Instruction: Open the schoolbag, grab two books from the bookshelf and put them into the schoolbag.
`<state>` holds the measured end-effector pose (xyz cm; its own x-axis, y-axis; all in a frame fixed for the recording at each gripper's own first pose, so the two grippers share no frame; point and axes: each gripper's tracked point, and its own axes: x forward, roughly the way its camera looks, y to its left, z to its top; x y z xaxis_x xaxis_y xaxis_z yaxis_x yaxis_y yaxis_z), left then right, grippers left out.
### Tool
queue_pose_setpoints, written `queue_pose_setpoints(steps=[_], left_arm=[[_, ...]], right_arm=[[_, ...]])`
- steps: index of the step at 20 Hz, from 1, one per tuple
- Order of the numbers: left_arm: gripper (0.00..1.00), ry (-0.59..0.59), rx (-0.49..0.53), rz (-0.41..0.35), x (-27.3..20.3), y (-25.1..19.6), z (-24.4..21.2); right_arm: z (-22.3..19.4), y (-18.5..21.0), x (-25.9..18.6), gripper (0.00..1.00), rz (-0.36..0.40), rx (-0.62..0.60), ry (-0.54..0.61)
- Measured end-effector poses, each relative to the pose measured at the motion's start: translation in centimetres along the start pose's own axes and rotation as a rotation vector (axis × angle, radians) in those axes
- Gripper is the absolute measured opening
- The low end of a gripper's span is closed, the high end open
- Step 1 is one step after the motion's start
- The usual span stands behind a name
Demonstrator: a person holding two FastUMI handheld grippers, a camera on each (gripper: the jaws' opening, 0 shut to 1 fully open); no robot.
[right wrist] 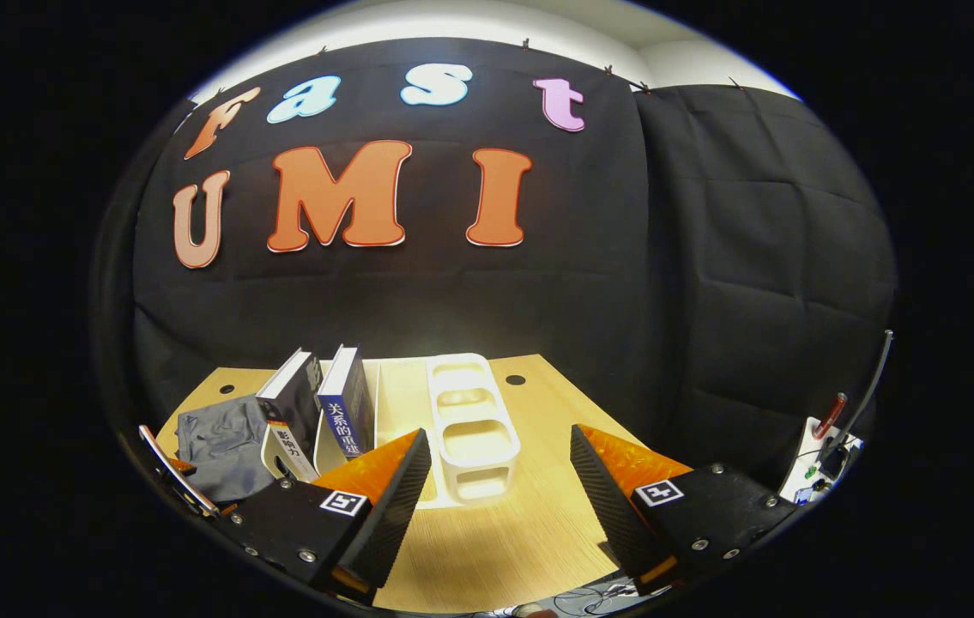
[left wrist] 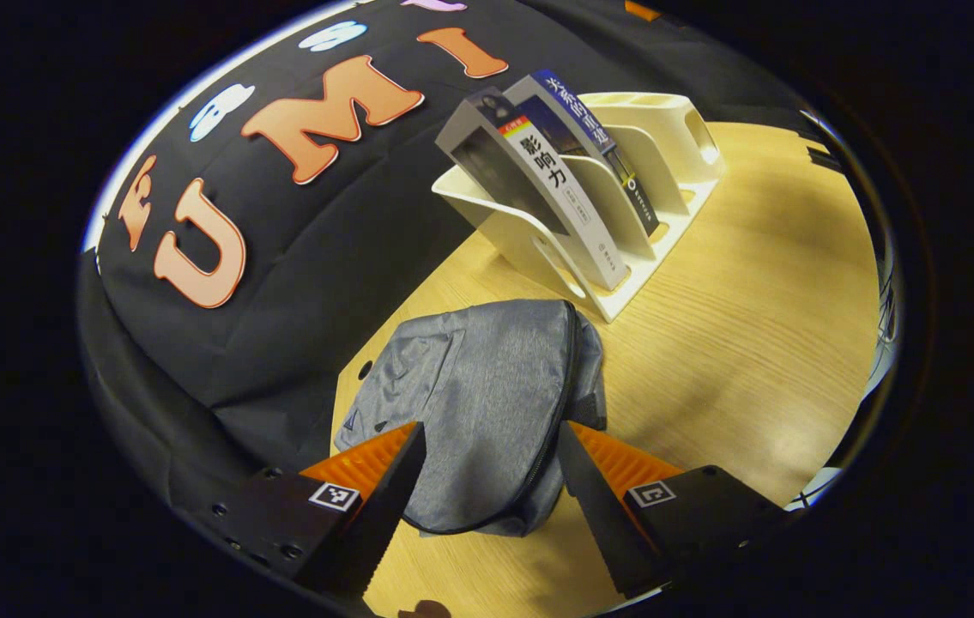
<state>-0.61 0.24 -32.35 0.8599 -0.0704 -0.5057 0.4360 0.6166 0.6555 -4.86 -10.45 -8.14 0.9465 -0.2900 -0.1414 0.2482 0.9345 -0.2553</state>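
A grey schoolbag (left wrist: pixel 478 403) lies flat on the wooden table (left wrist: pixel 761 326), its dark zipper (left wrist: pixel 562 403) closed along the right side. My left gripper (left wrist: pixel 491 442) hovers open just above the bag's near end, touching nothing. Behind the bag stands a cream bookshelf (left wrist: pixel 624 197) holding two leaning books: a grey-and-white one (left wrist: pixel 538 184) and a dark blue one (left wrist: pixel 598 146). In the right gripper view the bookshelf (right wrist: pixel 469 429), the grey-and-white book (right wrist: pixel 291 412), the blue book (right wrist: pixel 345 412) and the schoolbag (right wrist: pixel 216 446) sit ahead and to the left. My right gripper (right wrist: pixel 499 455) is open and empty.
The black cloth wall runs close behind the bag and the shelf. Bare wooden table (right wrist: pixel 495 541) lies right of the shelf. A small white device (right wrist: pixel 825 455) with cables stands at the far right. A thin metal part (right wrist: pixel 178 481) shows at the left edge of the right gripper view.
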Motion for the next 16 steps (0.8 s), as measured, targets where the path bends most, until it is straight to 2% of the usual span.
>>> queue_pose_setpoints(steps=[7, 9, 10, 11, 13, 15, 16], left_arm=[[0.97, 0.022, 0.096, -0.021, 1.7, -1.1, 0.1], [0.95, 0.028, 0.077, -0.03, 1.8, -0.8, 0.2], [0.87, 0.035, 0.052, -0.039, 1.8, -0.7, 0.2], [0.89, 0.041, 0.022, -0.05, 1.7, -0.7, 0.3], [0.52, 0.04, -0.011, -0.054, 1.4, -0.5, 1.0], [0.36, 0.043, -0.014, -0.068, 1.6, -0.4, 1.4], [0.14, 0.063, -0.02, -0.092, 1.5, -0.9, 1.5]], right_arm=[[-0.2, -0.3, -0.1, 0.97, -0.021, 0.0, 0.015], [-0.1, -0.1, 0.1, 0.97, -0.018, 0.004, 0.017], [-0.1, 0.1, 0.2, 0.97, -0.016, 0.005, 0.017], [0.0, 0.3, 0.2, 0.97, -0.012, 0.005, 0.016], [0.2, 0.5, 0.3, 0.98, -0.005, 0.004, 0.012], [0.3, 1.0, 0.3, 0.98, 0.006, 0.01, 0.012], [0.3, 1.2, 0.3, 0.98, 0.013, 0.018, 0.015]])
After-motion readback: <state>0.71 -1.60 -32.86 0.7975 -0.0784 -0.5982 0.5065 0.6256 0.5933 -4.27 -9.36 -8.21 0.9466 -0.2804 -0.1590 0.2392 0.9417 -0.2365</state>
